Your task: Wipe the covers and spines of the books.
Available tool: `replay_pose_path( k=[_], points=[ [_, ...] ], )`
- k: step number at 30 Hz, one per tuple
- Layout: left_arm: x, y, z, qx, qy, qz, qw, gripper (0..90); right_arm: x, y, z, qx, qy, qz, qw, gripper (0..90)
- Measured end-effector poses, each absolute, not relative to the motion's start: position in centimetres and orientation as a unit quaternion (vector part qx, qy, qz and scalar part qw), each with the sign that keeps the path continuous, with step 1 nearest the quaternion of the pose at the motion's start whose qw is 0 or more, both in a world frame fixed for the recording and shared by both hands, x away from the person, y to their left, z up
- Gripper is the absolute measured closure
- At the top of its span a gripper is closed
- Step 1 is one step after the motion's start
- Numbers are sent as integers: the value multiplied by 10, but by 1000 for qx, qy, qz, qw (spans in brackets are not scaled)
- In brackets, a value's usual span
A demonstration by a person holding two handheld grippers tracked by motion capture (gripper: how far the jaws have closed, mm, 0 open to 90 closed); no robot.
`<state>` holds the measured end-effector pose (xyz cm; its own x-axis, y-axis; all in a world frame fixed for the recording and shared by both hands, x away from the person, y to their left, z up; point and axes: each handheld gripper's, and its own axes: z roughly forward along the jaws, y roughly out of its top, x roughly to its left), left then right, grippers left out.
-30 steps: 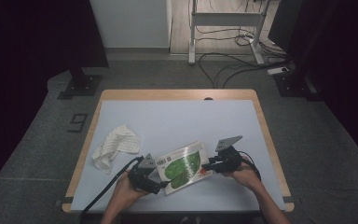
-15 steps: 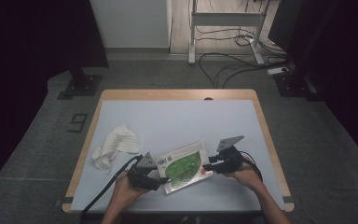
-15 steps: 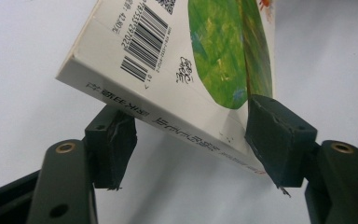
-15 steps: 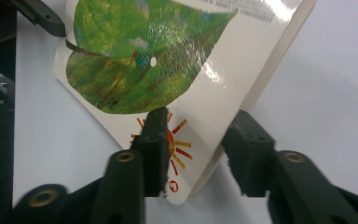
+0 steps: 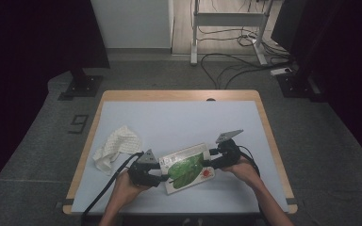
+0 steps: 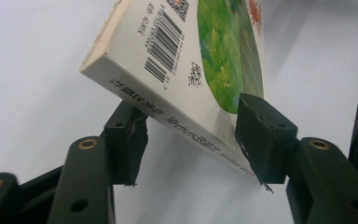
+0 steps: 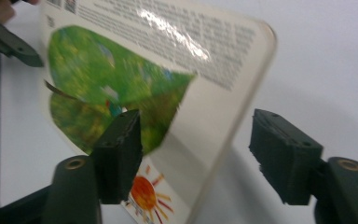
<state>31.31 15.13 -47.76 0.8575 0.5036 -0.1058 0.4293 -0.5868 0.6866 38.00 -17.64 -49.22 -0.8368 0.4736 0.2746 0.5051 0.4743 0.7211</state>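
Two grippers are changing roles at the near edge of the table (image 5: 179, 113), and we are reading this as a handover of the book (image 5: 187, 167). In the left gripper view, the left gripper (image 6: 191, 140) is pinching the book's spine end: its jaws have just been closing, one pad under the book and the other on the cover (image 6: 223, 65). In the right gripper view, the right gripper (image 7: 196, 154) is standing spread: its jaws have just been opening, and the book's free edge is still lying between them, the left pad overlapping the cover while the right pad is standing clear of the edge. Compared with the high view a second ago, the book is sitting in nearly the same place, between the two hands, so we are judging that the grip is passing from right to left rather than the book travelling.

We are seeing the book near the table's near edge, slightly right of centre, tilted with one corner lifted off the surface. Its cover is showing a large green leaf, a small red-orange sun near one corner, a barcode (image 6: 161, 49) by the spine, and lines of small print under a glossy glare. Being thick and stiff, it is looking like a board book. A crumpled white cloth (image 5: 115, 147) is lying to the left, well apart from the book.
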Motion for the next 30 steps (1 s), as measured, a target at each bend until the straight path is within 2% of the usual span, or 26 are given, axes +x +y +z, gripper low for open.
replay_pose_path(
  k=[3, 12, 23, 30],
  points=[
    [316, 152, -475, 886, 267, 43, 376, 492, 380, -173, -489, -282, -859, -427, 20, 427],
    [323, 155, -468, 884, 272, 20, 380, 566, 377, -177, -481, -285, -858, -427, 14, 502],
    [331, 162, -456, 879, 281, 38, 383, 652, 376, -178, -472, -280, -852, -442, 2, 575],
    [335, 162, -448, 883, 276, 57, 375, 672, 375, -176, -466, -276, -853, -442, -9, 600]
  ],
)
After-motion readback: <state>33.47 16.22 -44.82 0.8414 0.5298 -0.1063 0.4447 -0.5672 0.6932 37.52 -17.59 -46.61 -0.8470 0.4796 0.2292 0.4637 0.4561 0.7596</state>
